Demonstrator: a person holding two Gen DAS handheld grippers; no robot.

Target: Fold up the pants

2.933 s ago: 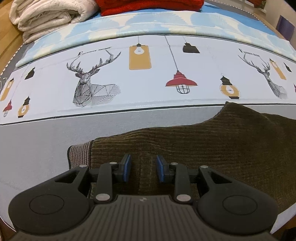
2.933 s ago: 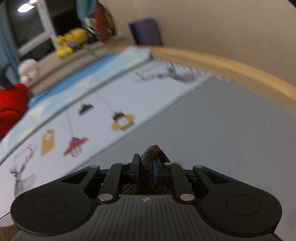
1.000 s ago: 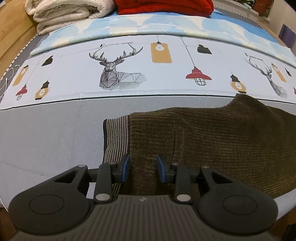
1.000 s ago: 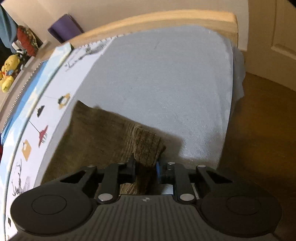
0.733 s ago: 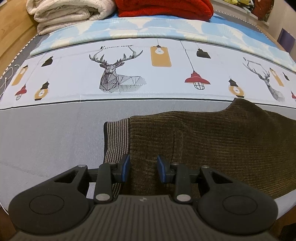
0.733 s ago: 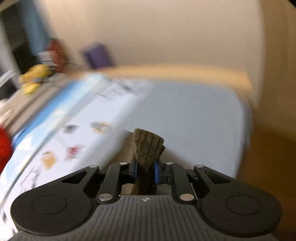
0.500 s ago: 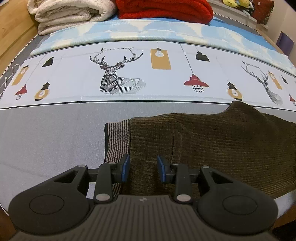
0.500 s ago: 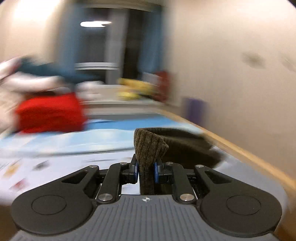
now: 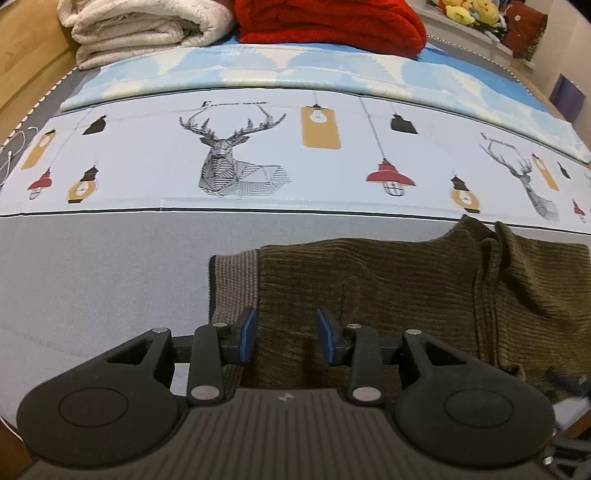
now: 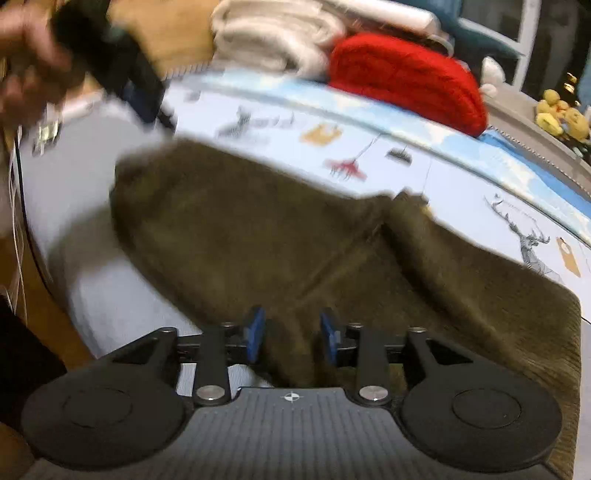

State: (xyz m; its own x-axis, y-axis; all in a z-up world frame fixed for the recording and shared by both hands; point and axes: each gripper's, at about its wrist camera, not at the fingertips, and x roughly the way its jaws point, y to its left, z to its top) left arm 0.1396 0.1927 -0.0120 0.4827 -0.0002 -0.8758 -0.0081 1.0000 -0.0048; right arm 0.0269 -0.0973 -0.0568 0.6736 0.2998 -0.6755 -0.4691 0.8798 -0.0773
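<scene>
Now that I've swung the leg end across and the right claw (image 10: 291,336) is opening off it, the pants (image 9: 388,288) lie doubled on the bed (image 9: 92,277) under both claws; left claw (image 9: 284,334) is opening a little wider, gripping nothing.

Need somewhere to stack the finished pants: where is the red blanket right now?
In the left wrist view the red blanket lies at the bed's far end, top centre, right of the folded cream blanket, behind the blue-and-white cover.

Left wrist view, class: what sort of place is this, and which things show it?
Most likely a bedroom: a bed with a printed deer sheet, folded blankets stacked at its far end, and yellow plush toys on a ledge behind.
</scene>
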